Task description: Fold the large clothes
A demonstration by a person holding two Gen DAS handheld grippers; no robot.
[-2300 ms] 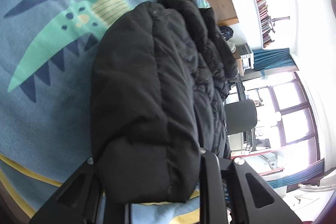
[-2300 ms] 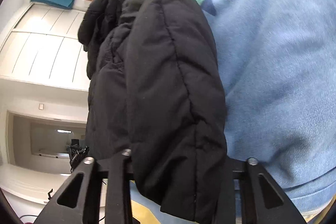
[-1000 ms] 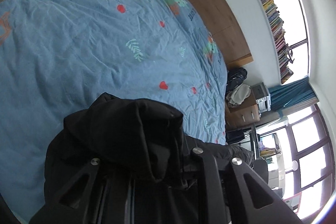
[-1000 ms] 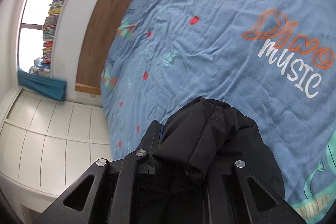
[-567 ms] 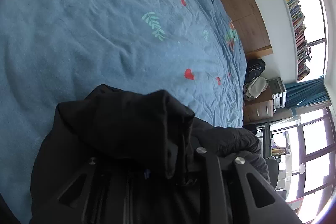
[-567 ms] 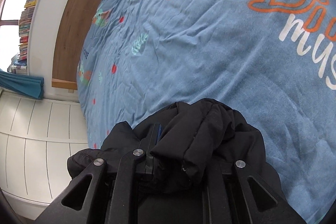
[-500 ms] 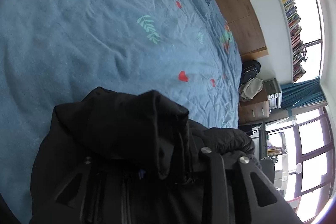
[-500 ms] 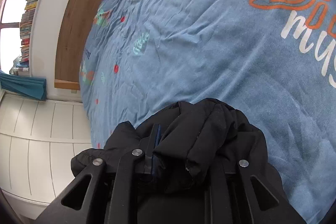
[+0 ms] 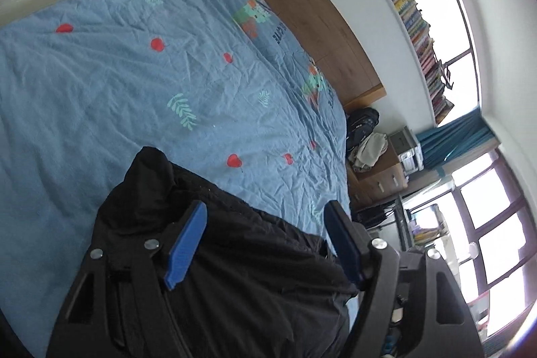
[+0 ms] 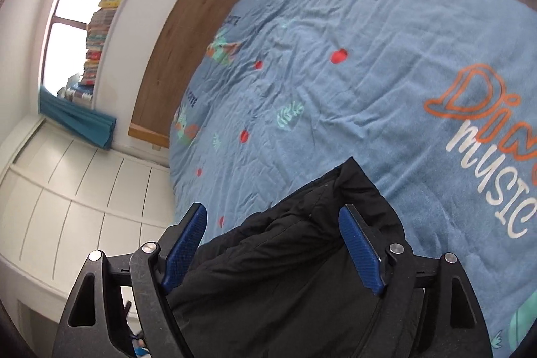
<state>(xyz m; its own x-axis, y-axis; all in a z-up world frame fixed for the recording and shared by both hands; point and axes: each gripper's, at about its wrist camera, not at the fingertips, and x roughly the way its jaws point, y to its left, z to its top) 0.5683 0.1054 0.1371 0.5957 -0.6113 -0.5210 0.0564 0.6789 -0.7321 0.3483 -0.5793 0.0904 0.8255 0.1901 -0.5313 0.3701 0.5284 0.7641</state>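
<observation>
Jacket: black padded jacket [image 9: 235, 274] lies folded on the blue bedspread [image 9: 117, 89], lower centre of both views, evidently set down to finish a fold.
Left gripper [image 9: 265, 244]: jaws just opened wide; fabric below, not pinched.
Right gripper [image 10: 275, 247]: same, released.
Edges: bedspread drops off at right of left view.
Room: bare bedspread above the jacket.

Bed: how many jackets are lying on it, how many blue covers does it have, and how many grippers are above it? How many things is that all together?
black jacket: 1
blue bed cover: 1
grippers: 2, the left gripper and the right gripper. The jaws of both have just been opening, and the jacket lies between them unpinched.
Total: 4
</observation>
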